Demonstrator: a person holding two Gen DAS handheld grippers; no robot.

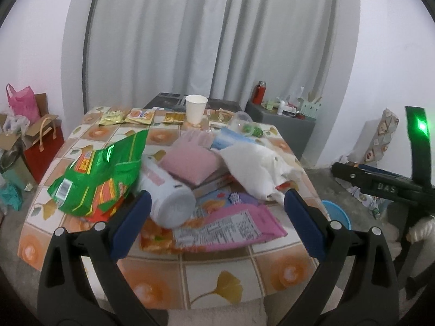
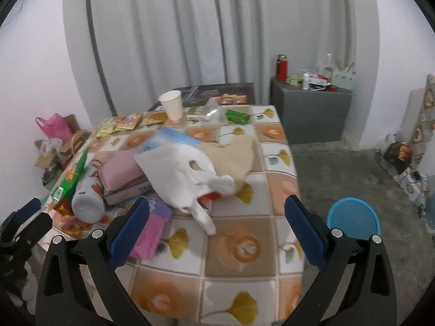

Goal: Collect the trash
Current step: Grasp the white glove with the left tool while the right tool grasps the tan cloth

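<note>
The trash lies heaped on the tiled-pattern bench (image 2: 244,247), and the white plastic bag (image 2: 187,174) in the middle of the heap is the landmark. It looks thin and limp — it should weigh almost nothing and slide on itself, so the handle loop hanging toward the bench's near edge seems the best place to pinch it. Left of the bag lies a white cylindrical bottle (image 1: 168,195) on its side; it is stiff, smooth and likely to roll, so a grip across its middle would suit. Beyond the bottle, further left of the bag, sits a green snack bag (image 1: 100,174), crinkly and light — take it by a flat edge. In front of the bag lies a pink wrapper (image 1: 239,225), flat against the bench and probably hard to get under.

The left gripper (image 1: 216,209) and right gripper (image 2: 217,212) both hover at the near edge, jaws spread wide and empty.
</note>
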